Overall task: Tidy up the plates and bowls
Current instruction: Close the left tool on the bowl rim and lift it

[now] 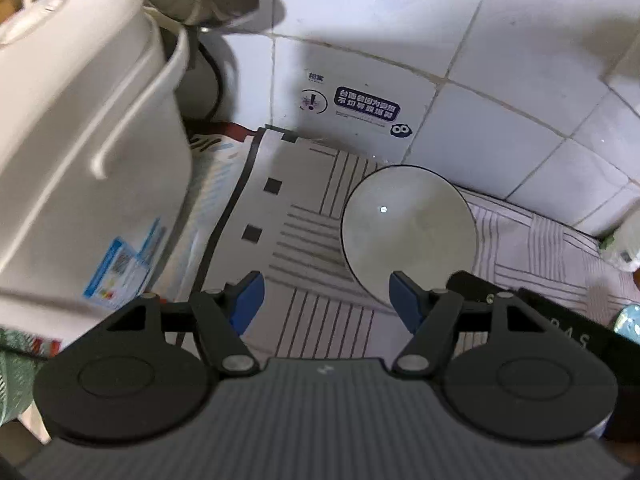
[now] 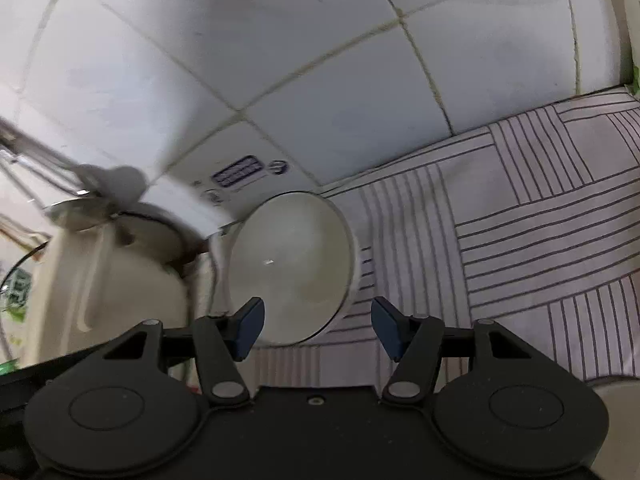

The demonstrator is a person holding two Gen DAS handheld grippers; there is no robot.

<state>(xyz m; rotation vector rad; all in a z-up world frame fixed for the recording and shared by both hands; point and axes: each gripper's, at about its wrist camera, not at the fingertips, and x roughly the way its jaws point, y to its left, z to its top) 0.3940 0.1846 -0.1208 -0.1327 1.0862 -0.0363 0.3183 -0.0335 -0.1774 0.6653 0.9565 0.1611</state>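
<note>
Both grippers, left gripper [image 1: 327, 302] and right gripper [image 2: 317, 328], stood wide and empty; white bowl [image 2: 290, 266] sat mid-frame on the striped mat [image 2: 540, 216]; probably rigid, breakable, slick; best pinched at its rim.

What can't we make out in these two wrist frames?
- Bowl: near rim hidden by the left gripper finger in the left view.
- Rice cooker: motion-blurred, cut by the left edge; label unreadable.
- Wall sticker: too small and blurred to read in the right view.
- Right gripper: its body hides the mat below.
</note>
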